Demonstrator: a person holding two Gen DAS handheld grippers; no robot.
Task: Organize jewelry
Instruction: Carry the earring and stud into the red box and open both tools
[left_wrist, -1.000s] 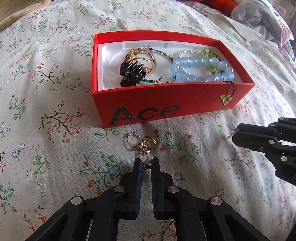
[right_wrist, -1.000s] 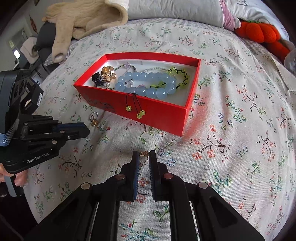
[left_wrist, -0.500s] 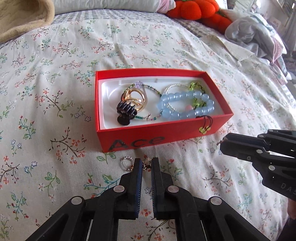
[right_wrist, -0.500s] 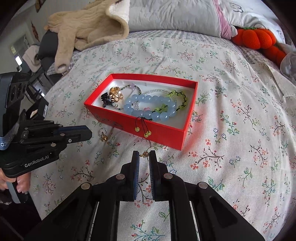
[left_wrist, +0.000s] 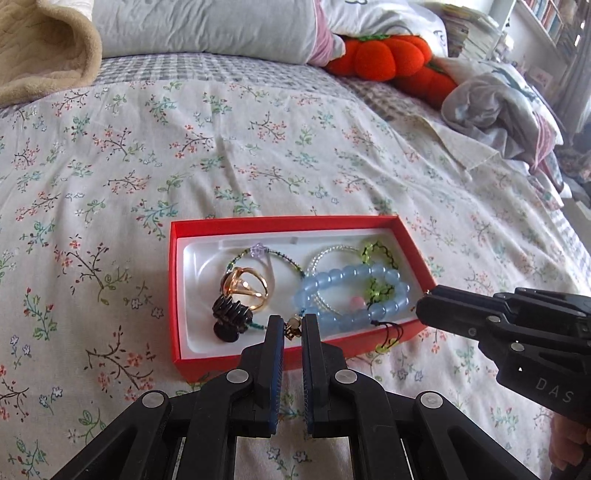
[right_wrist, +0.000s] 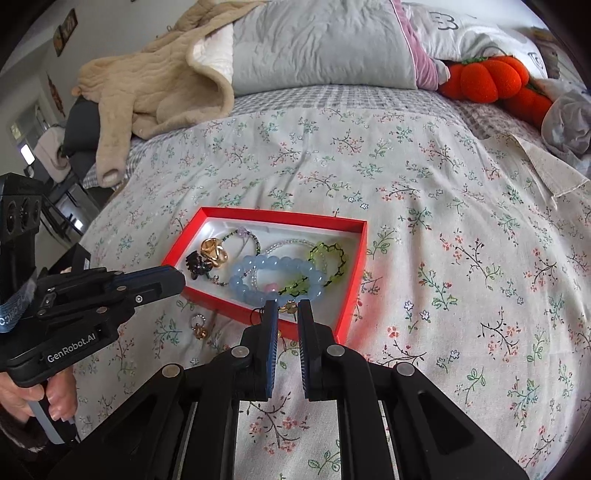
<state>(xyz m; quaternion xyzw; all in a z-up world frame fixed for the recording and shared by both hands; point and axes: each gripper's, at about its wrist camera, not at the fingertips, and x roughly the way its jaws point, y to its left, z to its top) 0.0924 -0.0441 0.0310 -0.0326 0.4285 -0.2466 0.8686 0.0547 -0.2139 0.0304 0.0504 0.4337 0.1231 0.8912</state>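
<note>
A red box (left_wrist: 177, 295) (right_wrist: 354, 266) lies on the floral bedspread, holding a blue bead bracelet (left_wrist: 351, 291) (right_wrist: 273, 273), a gold ring (left_wrist: 245, 288), a black clip (left_wrist: 231, 319) and green beads (right_wrist: 328, 258). My left gripper (left_wrist: 293, 330) is shut on a small gold earring (left_wrist: 293, 328), held above the box's front edge. My right gripper (right_wrist: 287, 308) is shut on another small gold earring (right_wrist: 288, 306), above the box's near wall. Two small rings (right_wrist: 199, 326) lie on the bedspread beside the box, under the left gripper (right_wrist: 173, 282).
Pillows (right_wrist: 317, 44), a beige blanket (right_wrist: 155, 85) and orange plush pumpkins (left_wrist: 391, 62) (right_wrist: 491, 79) lie at the head of the bed. Crumpled clothes (left_wrist: 495, 110) lie at the right. The right gripper (left_wrist: 428, 312) shows in the left wrist view.
Both grippers have risen off the bedspread with their earrings and moved toward the box. The two rings stay on the cloth.
</note>
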